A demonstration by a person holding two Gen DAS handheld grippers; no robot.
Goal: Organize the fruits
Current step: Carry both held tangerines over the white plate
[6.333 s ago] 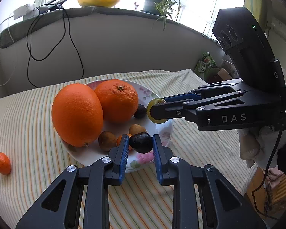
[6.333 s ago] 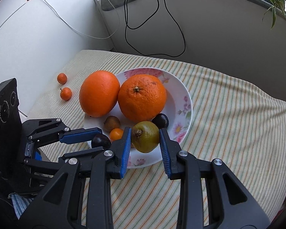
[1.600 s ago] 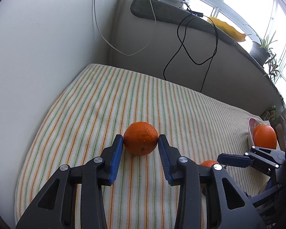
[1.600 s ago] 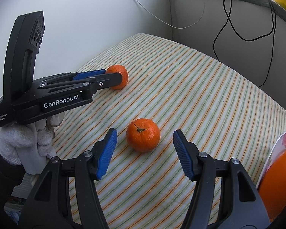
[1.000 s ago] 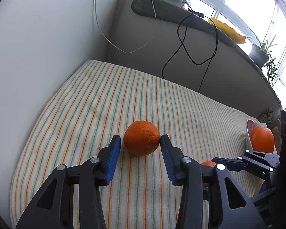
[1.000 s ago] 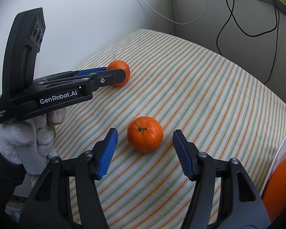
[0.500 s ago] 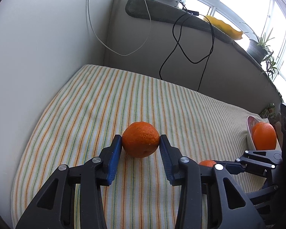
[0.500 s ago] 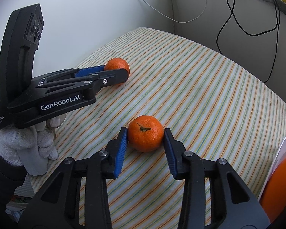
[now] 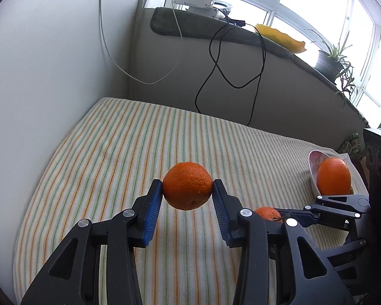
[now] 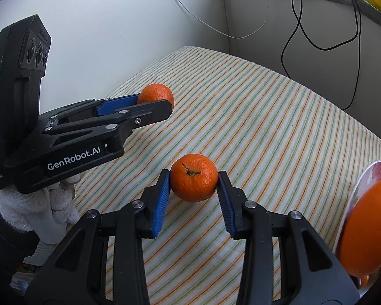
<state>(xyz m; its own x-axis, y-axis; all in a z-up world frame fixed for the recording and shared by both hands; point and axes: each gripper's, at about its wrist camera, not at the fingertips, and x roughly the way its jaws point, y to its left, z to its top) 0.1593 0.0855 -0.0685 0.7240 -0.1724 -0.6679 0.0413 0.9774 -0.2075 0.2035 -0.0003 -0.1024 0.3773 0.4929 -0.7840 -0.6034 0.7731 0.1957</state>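
Note:
My left gripper (image 9: 187, 194) is shut on a small mandarin (image 9: 187, 186) and holds it a little above the striped cloth; it also shows in the right wrist view (image 10: 156, 96). My right gripper (image 10: 193, 186) is shut on a second mandarin (image 10: 194, 177) with a green stem, which sits at cloth level. That mandarin shows partly in the left wrist view (image 9: 268, 213), behind my left finger. A floral plate (image 10: 368, 178) at the right edge holds a large orange (image 10: 368, 228), also seen in the left wrist view (image 9: 334, 176).
The table is covered by a striped cloth (image 9: 139, 152) and stands against a white wall on the left and a grey ledge behind. Black and white cables (image 9: 216, 68) hang from the ledge. A potted plant (image 9: 330, 61) stands on the sill.
Both grippers closed on their mandarins. The left one has lifted its mandarin off the cloth. The right gripper's mandarin stays low.

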